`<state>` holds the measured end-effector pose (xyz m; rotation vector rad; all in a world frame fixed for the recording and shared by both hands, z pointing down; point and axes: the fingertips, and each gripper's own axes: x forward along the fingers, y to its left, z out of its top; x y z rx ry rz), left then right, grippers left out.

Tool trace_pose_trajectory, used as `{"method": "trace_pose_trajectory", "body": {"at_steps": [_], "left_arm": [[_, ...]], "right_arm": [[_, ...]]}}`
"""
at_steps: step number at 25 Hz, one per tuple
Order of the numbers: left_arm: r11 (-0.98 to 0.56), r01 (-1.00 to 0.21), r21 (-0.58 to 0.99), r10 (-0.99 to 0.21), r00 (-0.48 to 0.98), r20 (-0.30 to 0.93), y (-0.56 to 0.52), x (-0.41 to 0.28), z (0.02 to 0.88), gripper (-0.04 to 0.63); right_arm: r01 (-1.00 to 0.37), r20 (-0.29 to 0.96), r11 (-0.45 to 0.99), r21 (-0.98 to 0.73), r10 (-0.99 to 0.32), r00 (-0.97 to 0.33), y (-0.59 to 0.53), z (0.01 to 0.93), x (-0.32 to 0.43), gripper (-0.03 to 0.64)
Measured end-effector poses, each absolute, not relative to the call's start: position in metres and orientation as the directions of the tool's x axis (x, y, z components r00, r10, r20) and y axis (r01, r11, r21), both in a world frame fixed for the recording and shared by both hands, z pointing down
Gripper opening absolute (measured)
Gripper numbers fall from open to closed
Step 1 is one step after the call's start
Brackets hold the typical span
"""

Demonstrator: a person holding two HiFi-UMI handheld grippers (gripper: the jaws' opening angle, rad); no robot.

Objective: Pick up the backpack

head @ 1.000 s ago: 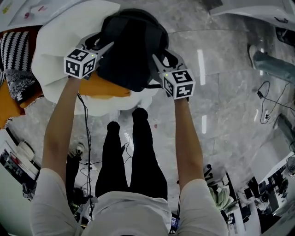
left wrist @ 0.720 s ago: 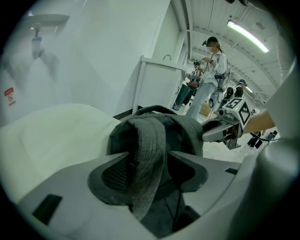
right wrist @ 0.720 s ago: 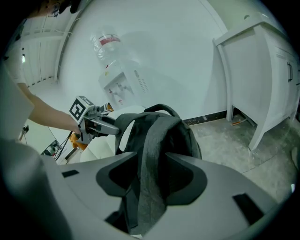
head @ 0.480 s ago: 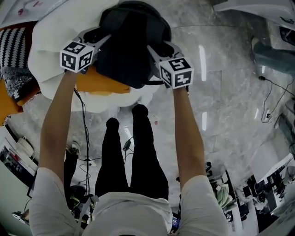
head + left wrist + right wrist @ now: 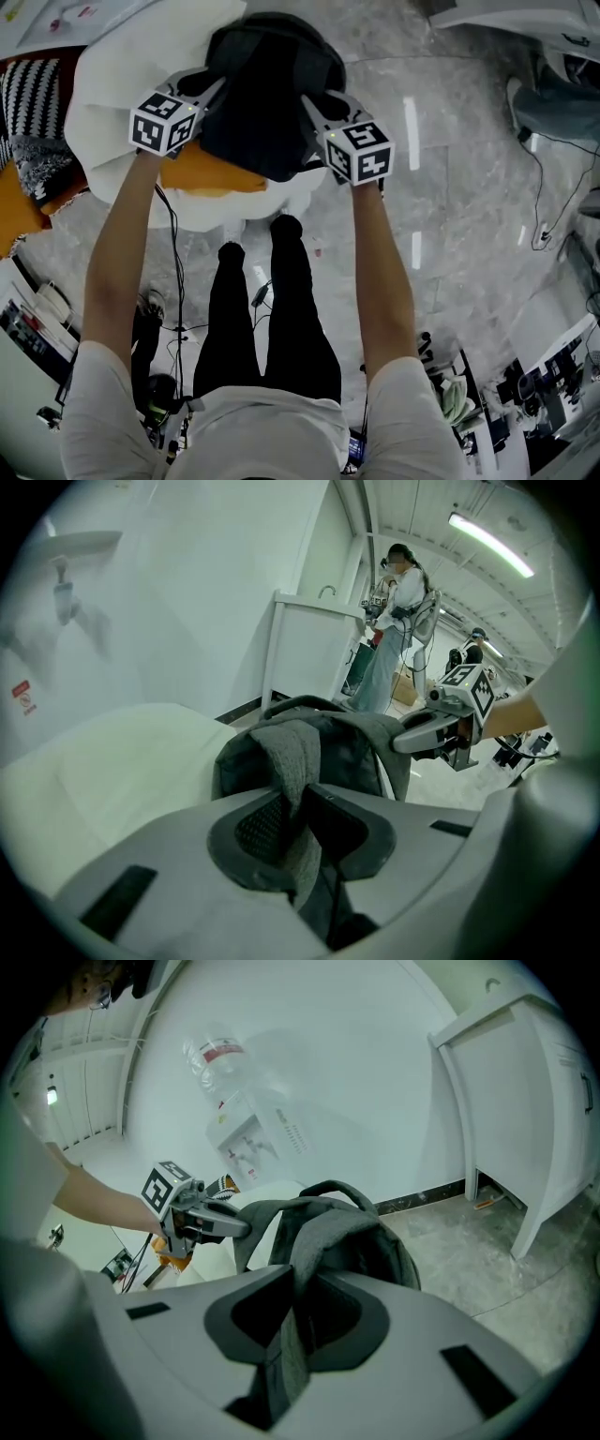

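Your left gripper [image 5: 300, 822] is closing its jaws on the grey left shoulder strap [image 5: 292, 752], which runs up between the pads. Your right gripper [image 5: 295, 1321] is closing the same way on the right shoulder strap [image 5: 314, 1234]. The backpack [image 5: 267, 103] sits between and just beyond both grippers at the upper centre of the head view, long axis running away from you, resting on the white cushion [image 5: 108, 89]. Both hands are equally near, so the lift should probably rise evenly; no view shows what is inside it.

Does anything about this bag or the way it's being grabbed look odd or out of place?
Nothing stands out. The backpack rests on a white cushion, and the left gripper and right gripper are each closing on one grey shoulder strap.
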<state>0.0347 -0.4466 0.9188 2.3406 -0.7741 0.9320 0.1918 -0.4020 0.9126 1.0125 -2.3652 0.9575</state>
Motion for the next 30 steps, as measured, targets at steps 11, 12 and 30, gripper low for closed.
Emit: {"method": "trace_pose_trajectory", "body": {"at_steps": [11,12,30], "left_arm": [[-0.705,-0.658,0.264,-0.313,0.623,0.717,-0.431,0.033,0.888,0.044],[-0.702,-0.657,0.274,-0.315,0.632,0.709,-0.430,0.034,0.883,0.044],[-0.725,-0.616,0.307,-0.319,0.696,0.643,-0.367,0.022,0.779,0.044]], "right_arm": [[-0.749,0.556,0.481,-0.455,-0.504,-0.661,-0.391,0.875,0.187,0.040],[-0.750,0.552,0.478,-0.457,-0.508,-0.661,-0.390,0.871,0.187,0.040],[-0.760,0.513,0.424,-0.492,-0.564,-0.647,-0.326,0.778,0.172,0.038]]}}
